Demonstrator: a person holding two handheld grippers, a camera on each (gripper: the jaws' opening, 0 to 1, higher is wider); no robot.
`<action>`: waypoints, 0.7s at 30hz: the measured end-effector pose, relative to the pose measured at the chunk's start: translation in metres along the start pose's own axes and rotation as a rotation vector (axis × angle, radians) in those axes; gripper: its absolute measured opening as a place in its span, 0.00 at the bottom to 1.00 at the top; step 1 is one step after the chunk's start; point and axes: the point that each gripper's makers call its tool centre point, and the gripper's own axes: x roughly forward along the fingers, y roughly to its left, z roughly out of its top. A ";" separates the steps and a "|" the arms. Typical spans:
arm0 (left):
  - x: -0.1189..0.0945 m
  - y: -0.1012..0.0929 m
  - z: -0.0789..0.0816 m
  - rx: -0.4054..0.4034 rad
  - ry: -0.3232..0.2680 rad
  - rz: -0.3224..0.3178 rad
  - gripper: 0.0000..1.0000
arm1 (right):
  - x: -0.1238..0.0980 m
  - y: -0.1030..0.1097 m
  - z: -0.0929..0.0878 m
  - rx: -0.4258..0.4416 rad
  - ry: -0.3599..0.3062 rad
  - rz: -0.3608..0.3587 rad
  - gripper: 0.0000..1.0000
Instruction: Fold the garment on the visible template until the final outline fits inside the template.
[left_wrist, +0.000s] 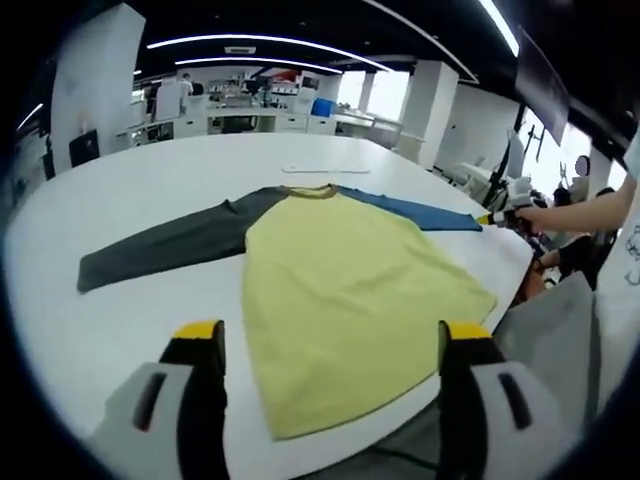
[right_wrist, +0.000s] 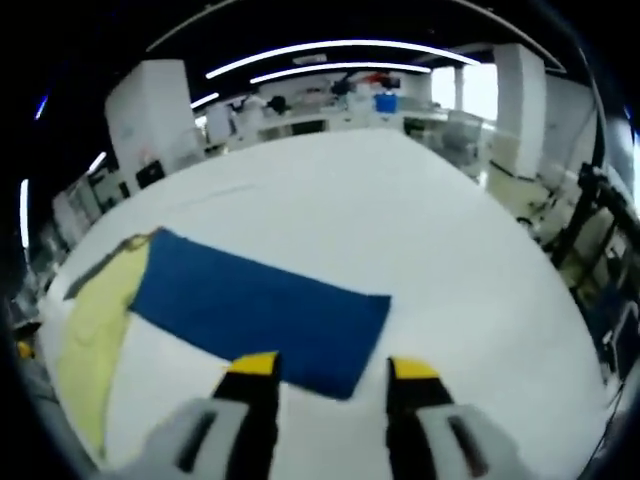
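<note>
A long-sleeved shirt lies flat on the white table (left_wrist: 150, 190), collar away from me. It has a yellow body (left_wrist: 340, 280), a dark grey sleeve (left_wrist: 160, 245) stretched to the left and a blue sleeve (left_wrist: 420, 210) to the right. My left gripper (left_wrist: 332, 335) hovers open over the yellow hem, its yellow-tipped jaws wide apart. My right gripper (left_wrist: 500, 216), held in a hand, sits at the blue sleeve's cuff. In the right gripper view the blue sleeve (right_wrist: 260, 310) runs back to the yellow body (right_wrist: 95, 320), and the right gripper (right_wrist: 333, 368) stands open with the cuff end between its tips.
A thin white strip (left_wrist: 325, 168) lies on the table beyond the collar. The table's rounded edge (left_wrist: 520, 270) runs close to the shirt's right side, where a person's arm (left_wrist: 585, 210) reaches in. Desks and pillars fill the room behind.
</note>
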 end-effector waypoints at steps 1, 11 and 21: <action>0.000 0.000 0.000 0.001 0.000 0.001 0.83 | 0.001 0.000 0.001 0.000 -0.004 0.003 0.32; 0.002 0.003 -0.003 -0.008 0.011 0.004 0.81 | 0.001 -0.005 -0.001 -0.097 0.043 -0.009 0.08; 0.006 0.009 -0.007 -0.015 0.018 -0.003 0.80 | 0.013 -0.013 0.013 -0.125 0.046 -0.057 0.00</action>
